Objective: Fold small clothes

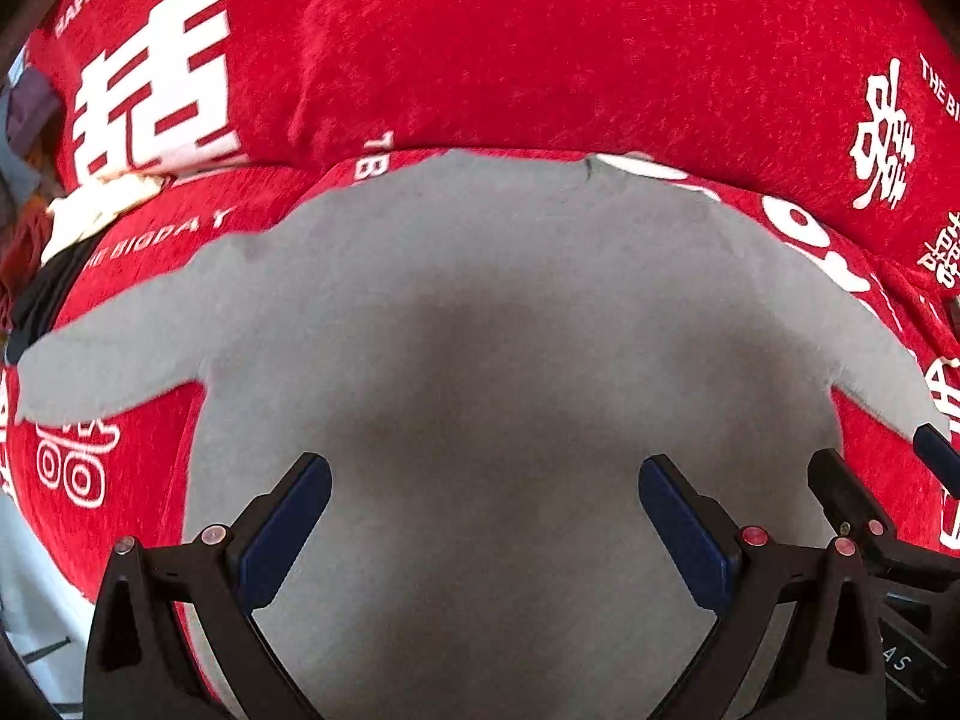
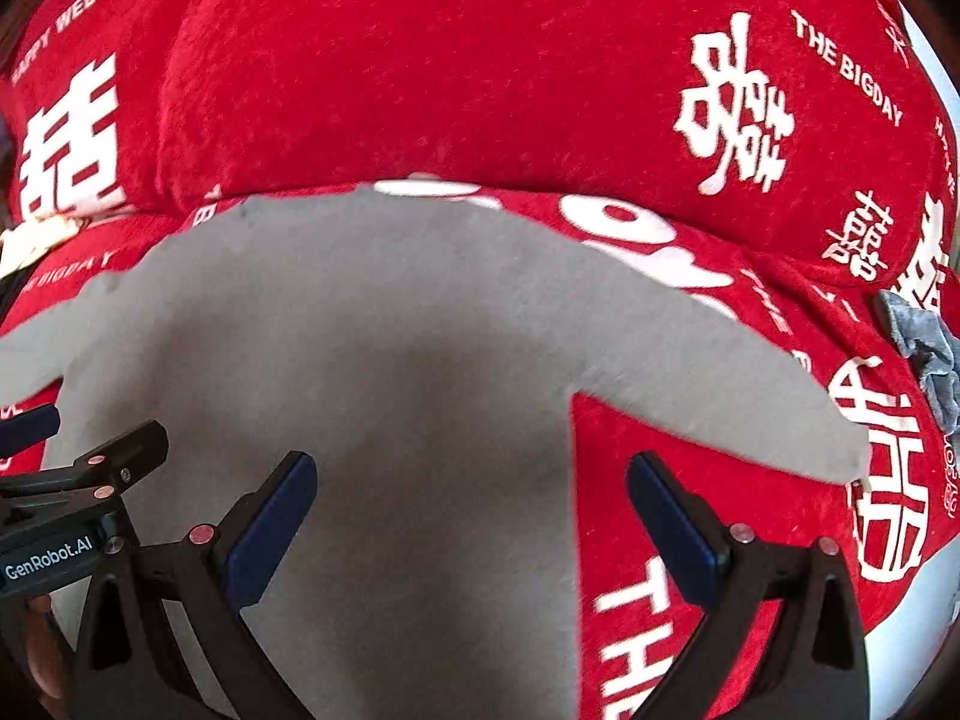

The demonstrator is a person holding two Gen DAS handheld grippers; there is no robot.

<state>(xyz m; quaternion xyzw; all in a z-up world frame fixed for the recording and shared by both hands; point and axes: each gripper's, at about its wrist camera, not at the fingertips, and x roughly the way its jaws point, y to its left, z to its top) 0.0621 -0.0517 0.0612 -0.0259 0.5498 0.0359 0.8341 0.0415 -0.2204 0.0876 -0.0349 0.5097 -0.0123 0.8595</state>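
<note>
A small grey long-sleeved top lies spread flat on a red sofa cover, sleeves out to both sides. It also fills the right wrist view, with its right sleeve reaching right. My left gripper is open and empty over the top's lower body. My right gripper is open and empty over the lower right part of the body. The right gripper's fingers show at the right edge of the left wrist view, and the left gripper's fingers at the left edge of the right wrist view.
The red sofa cover with white lettering rises as a backrest behind the top. White and dark clothes are piled at the far left. A grey-blue cloth lies at the right edge. A white floor shows at the lower corners.
</note>
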